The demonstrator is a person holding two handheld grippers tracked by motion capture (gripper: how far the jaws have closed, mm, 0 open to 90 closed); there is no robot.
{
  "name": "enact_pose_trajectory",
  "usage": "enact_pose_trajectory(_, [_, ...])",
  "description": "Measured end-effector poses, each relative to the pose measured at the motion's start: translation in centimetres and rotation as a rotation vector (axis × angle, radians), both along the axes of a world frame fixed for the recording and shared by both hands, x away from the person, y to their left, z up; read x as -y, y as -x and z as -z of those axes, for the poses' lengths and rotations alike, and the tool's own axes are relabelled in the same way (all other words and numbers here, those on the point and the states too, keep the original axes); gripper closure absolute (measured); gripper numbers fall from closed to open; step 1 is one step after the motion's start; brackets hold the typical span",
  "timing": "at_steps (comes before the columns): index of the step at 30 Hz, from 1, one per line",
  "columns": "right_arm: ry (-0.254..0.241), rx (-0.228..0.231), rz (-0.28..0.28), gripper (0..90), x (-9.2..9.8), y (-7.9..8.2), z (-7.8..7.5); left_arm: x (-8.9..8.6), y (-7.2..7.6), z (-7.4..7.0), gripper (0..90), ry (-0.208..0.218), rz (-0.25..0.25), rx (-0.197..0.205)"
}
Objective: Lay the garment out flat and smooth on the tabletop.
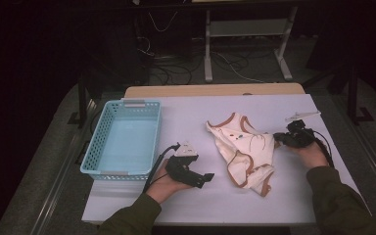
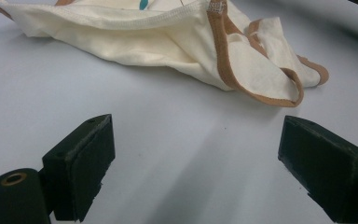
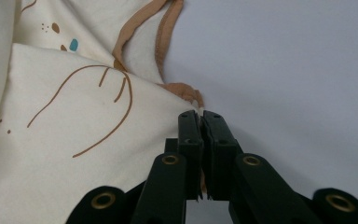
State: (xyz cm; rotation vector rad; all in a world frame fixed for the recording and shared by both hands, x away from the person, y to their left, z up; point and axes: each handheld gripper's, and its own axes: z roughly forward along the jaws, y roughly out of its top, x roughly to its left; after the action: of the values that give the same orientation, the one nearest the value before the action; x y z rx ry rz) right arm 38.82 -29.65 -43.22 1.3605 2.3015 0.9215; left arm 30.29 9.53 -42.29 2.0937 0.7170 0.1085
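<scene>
The right gripper [image 3: 200, 116] is pinching the baby vest [image 1: 242, 152] by its edge to drag it flat across the bench [image 1: 186, 117], while the left gripper [image 2: 193, 163] is waiting released nearby.

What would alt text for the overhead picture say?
A cream baby garment lies on a white table, its edge pinched by the right tongs. The left tongs rest open beside a light blue basket.

Olive-green sleeves [image 1: 342, 198] at the frame's bottom; black grippers with brass-ringed screw holes [image 3: 170, 160], trailing black cables [image 1: 157, 164].
</scene>
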Motion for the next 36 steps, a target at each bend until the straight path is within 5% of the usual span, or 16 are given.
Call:
enact_pose_trajectory(6, [-0.052,0.015,0.016,64.9,0.4,0.3,-0.6,0.0,0.0,0.0,10.0,-0.001,-0.001,-0.001])
enact_pose_trajectory(17, [-0.137,0.006,-0.045,47.8,-0.3,1.9,-2.3,-0.2,-0.1,0.2,10.0,-0.009,0.002,0.007])
enact_pose_trajectory(36, [-0.186,-0.002,-0.187,34.5,-3.6,3.9,-3.2,-0.4,0.8,0.3,0.0,-0.044,0.05,-0.001])
